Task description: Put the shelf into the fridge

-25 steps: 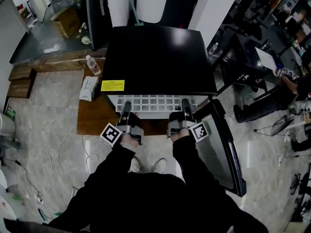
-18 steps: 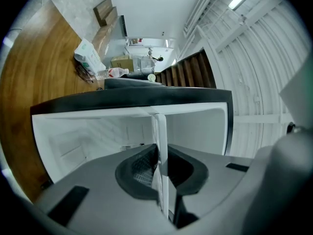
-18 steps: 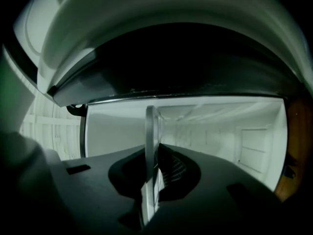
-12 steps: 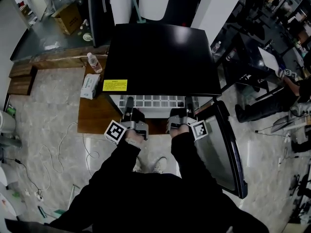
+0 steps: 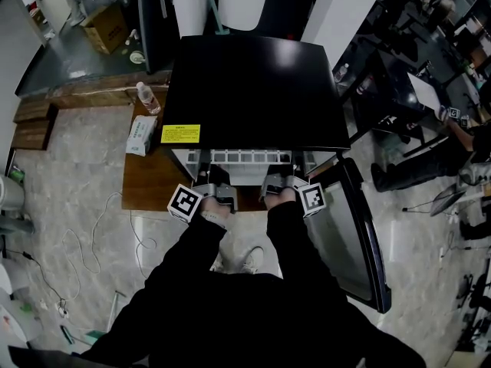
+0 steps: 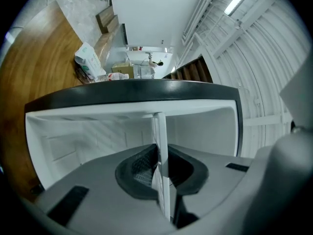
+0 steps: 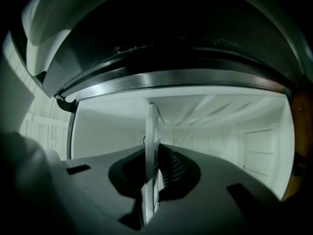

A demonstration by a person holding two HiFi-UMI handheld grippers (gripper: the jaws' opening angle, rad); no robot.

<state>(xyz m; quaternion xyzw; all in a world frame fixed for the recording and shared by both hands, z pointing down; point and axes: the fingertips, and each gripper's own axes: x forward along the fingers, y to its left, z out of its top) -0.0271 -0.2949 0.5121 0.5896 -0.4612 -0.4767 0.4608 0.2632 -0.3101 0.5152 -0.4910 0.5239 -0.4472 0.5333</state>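
Since a second ago, both hands have carried the shelf (image 5: 249, 158) deeper into the fridge (image 5: 253, 90); only a narrow strip of its white grid shows beyond the fridge's front edge. The left gripper (image 5: 205, 181) and right gripper (image 5: 295, 179) each pinch the shelf's front rim, the right one nearer the fridge's open door (image 5: 349, 236). The shelf's long axis runs across the fridge mouth, and the cavity lies straight ahead of both grippers, equally near, so the remaining push probably wants to be level and even.
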